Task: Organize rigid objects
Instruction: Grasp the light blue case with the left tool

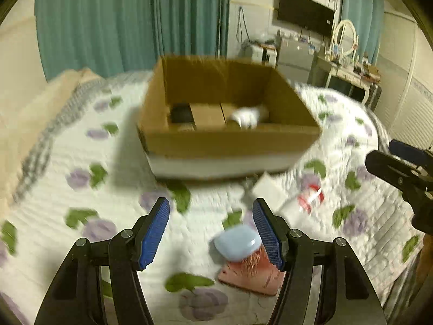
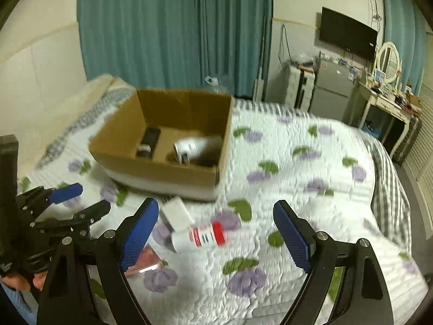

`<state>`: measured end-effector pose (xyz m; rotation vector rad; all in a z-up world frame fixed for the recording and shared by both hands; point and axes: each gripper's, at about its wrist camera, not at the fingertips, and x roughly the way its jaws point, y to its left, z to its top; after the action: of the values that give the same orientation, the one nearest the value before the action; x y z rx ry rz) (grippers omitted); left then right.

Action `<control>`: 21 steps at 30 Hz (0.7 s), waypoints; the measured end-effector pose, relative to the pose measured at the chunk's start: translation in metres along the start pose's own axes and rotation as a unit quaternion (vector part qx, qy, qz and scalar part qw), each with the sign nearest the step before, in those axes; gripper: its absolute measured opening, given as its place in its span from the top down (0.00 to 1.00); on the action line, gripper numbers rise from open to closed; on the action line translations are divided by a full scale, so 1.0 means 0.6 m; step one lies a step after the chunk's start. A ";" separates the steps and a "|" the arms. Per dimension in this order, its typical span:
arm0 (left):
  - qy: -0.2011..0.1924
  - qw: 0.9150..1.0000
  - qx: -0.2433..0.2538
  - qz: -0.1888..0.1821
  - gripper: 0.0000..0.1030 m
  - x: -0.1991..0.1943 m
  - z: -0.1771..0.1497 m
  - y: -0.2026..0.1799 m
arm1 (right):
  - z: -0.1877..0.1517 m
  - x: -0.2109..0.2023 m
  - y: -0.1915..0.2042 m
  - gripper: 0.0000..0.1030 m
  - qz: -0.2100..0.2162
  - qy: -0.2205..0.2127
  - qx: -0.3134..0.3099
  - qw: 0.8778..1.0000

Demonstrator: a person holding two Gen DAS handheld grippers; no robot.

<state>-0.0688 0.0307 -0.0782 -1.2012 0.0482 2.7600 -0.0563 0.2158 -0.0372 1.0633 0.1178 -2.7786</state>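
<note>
An open cardboard box (image 1: 230, 146) (image 2: 162, 170) sits on the bed; inside lie a black object (image 1: 180, 113) (image 2: 149, 142) and a white cylinder (image 1: 247, 116) (image 2: 193, 146). My left gripper (image 1: 211, 233) is open and empty, low over the quilt; a light blue rounded object (image 1: 238, 243) lies on a pink booklet (image 1: 251, 273) by its right finger. My right gripper (image 2: 216, 233) is open and empty above a white bottle with a red label (image 2: 200, 237) (image 1: 311, 196). A white block (image 2: 176, 214) (image 1: 268, 189) lies in front of the box.
The bed has a white quilt with purple flowers (image 2: 297, 189). Teal curtains (image 2: 173, 27) hang behind. A fridge (image 2: 330, 86), a wall TV (image 2: 347, 36) and a dresser with a mirror (image 2: 387, 97) stand at the right. The other gripper shows in each view (image 1: 406, 168) (image 2: 67, 205).
</note>
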 end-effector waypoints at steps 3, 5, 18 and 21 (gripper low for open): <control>0.026 1.000 0.001 -0.013 0.35 0.030 -0.018 -0.011 | -0.013 0.030 0.002 0.16 -0.019 0.014 -0.012 1.000; 0.035 0.999 0.000 -0.020 0.35 0.044 -0.024 -0.016 | -0.020 0.043 0.001 0.16 -0.013 0.021 -0.004 1.000; 0.101 0.994 0.005 -0.036 0.42 0.124 -0.050 -0.029 | -0.042 0.101 -0.007 0.16 -0.009 0.062 0.014 0.998; 0.100 0.994 0.001 -0.042 0.43 0.115 -0.051 -0.025 | -0.042 0.105 -0.001 0.16 -0.002 0.061 0.007 0.998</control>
<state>-0.0912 0.0506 -0.1491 -1.4410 0.0196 2.5596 -0.0858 0.2119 -0.0980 1.2373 0.1139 -2.7206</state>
